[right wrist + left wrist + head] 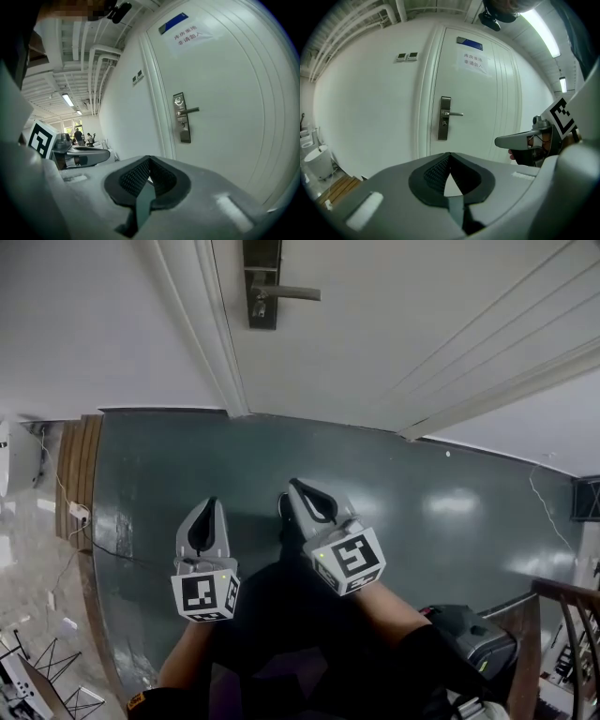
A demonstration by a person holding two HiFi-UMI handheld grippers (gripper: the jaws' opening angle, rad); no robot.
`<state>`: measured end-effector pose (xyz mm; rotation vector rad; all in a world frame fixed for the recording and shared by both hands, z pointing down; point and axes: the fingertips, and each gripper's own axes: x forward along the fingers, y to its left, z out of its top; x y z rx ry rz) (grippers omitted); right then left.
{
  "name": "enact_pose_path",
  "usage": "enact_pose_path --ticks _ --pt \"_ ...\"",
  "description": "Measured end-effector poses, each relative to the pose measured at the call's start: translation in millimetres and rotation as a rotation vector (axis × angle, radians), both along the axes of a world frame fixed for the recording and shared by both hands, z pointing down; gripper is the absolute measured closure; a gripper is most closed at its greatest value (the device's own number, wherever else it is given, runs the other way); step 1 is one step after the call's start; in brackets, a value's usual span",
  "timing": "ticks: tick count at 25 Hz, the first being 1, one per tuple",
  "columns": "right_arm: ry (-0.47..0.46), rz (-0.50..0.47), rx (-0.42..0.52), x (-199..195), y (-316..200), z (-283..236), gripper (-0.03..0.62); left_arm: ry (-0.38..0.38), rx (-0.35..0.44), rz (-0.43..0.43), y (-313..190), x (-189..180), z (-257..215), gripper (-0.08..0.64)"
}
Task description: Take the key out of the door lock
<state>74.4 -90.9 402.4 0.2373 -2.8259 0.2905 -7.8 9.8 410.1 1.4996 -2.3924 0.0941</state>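
Waiting well short of door [394,334], with left gripper [208,504] and right gripper [293,487] low, fingers [436,174] together and empty, approach not begun; key too small to see at lock [261,307].

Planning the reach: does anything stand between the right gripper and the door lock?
Nothing visible does: only floor lies between the shut right gripper and the door, whose lock plate faces it unobstructed.
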Motion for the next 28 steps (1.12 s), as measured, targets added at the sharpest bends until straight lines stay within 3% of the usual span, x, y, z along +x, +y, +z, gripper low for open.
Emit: enact_pose_path --ticks 11,17,22,28 --pt "-0.038 -0.036 0.009 -89.7 -104.7 -18.7 0.600 -0.044 -0.003 -0.030 -94.1 -74.9 -14.3 0.543" --pt "-0.069 0.003 -0.049 -110.6 -134.0 -20.3 0.598 -0.083 0.008 -0.011 -114.7 -96.5 -22.5 0.543" --pt "-0.106 0.106 -0.115 -149.0 -158.9 -18.7 0.598 -0.093 0.020 0.077 -135.3 -143.2 -19.8 0.543" --pt "-0.155 0.312 -0.272 -185.6 -186.1 -13.0 0.581 -0.103 0.036 0.280 -173.7 -200.8 -22.9 0.543"
